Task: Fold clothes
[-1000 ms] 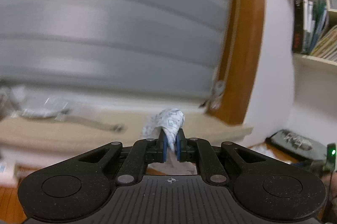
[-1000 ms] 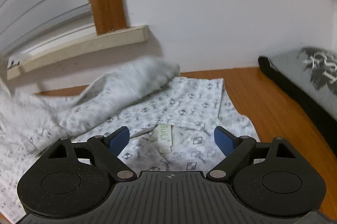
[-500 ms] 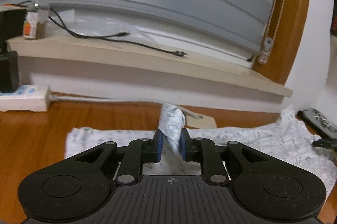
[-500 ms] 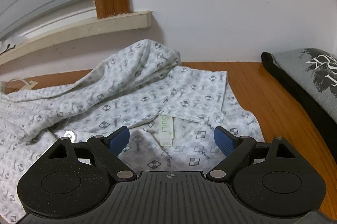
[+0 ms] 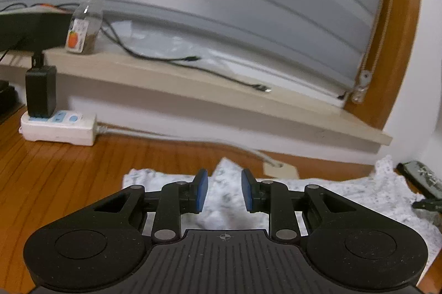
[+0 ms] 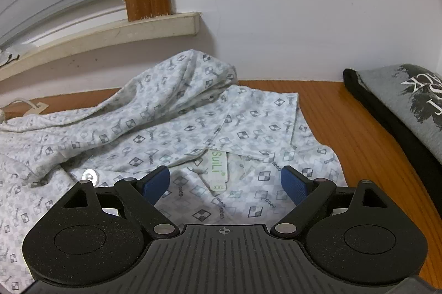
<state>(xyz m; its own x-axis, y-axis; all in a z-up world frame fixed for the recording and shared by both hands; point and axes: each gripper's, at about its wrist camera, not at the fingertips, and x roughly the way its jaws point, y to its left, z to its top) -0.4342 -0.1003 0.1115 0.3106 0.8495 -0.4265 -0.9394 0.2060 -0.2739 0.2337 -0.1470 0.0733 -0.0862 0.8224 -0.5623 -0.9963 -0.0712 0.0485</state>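
The wooden floor (image 6: 345,114) carries everything here, running up to a white wall with a window ledge (image 5: 193,81) above it. Spread across the boards is the patterned shirt (image 6: 165,133), pale with small checked squares, its collar and neck label (image 6: 219,169) lying just ahead of the right gripper (image 6: 225,183) and one sleeve heaped in a soft ridge toward the wall. I'd judge it light, limp cotton: it will sag and drag wherever it isn't supported, so a seam, hem or shoulder edge gives a surer hold than the loose middle.

Off to the right lies a folded grey printed garment (image 6: 400,106), apart from the shirt. By the wall sits a white power strip (image 5: 59,128) with a black adapter plugged in.

The right gripper hovers over the collar with jaws wide, holding nothing. The left gripper (image 5: 223,190) stands over the shirt's far edge, jaws partly open, a peak of cloth rising between them but not pinched.
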